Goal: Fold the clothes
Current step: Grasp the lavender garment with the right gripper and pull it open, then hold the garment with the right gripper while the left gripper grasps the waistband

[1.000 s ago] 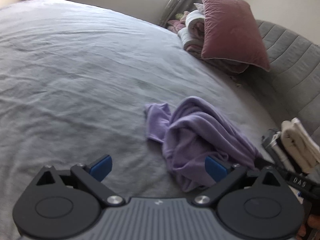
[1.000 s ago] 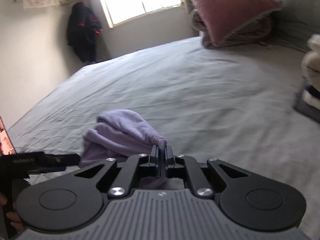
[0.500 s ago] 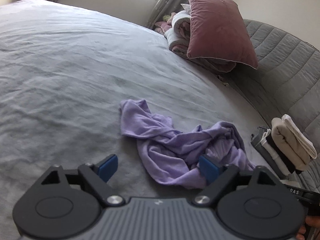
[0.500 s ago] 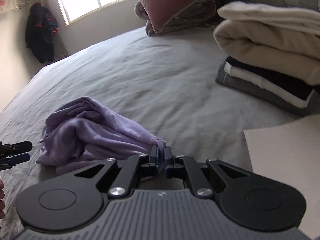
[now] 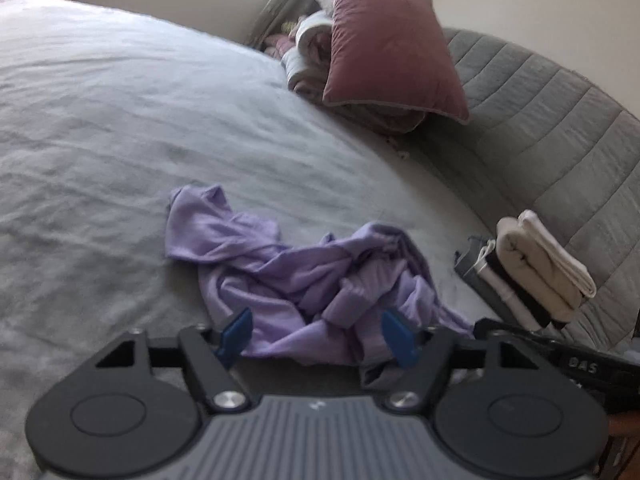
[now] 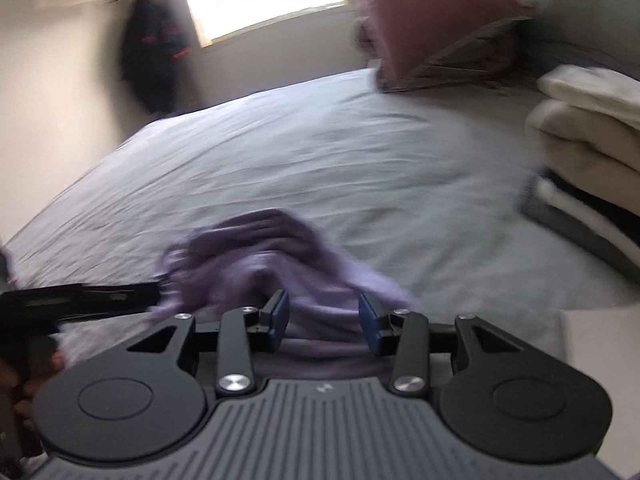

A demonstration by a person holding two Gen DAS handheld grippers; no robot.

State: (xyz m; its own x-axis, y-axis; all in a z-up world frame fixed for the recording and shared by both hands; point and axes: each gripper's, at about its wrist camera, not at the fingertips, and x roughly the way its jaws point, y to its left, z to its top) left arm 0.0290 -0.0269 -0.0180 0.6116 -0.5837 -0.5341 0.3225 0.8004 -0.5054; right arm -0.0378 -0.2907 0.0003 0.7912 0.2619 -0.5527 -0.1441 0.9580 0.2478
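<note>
Between the closing pads of the left hand-held gripper lies the near hem of the crumpled lilac garment, unpinched; its length runs ten to four o'clock across the bed. The right hand-held gripper (opening, cloth loose between) sits equally near.

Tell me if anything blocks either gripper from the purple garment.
Nothing visible does. The purple garment lies crumpled on the bed between the closing jaws of the left gripper and between the opening jaws of the right gripper.
</note>
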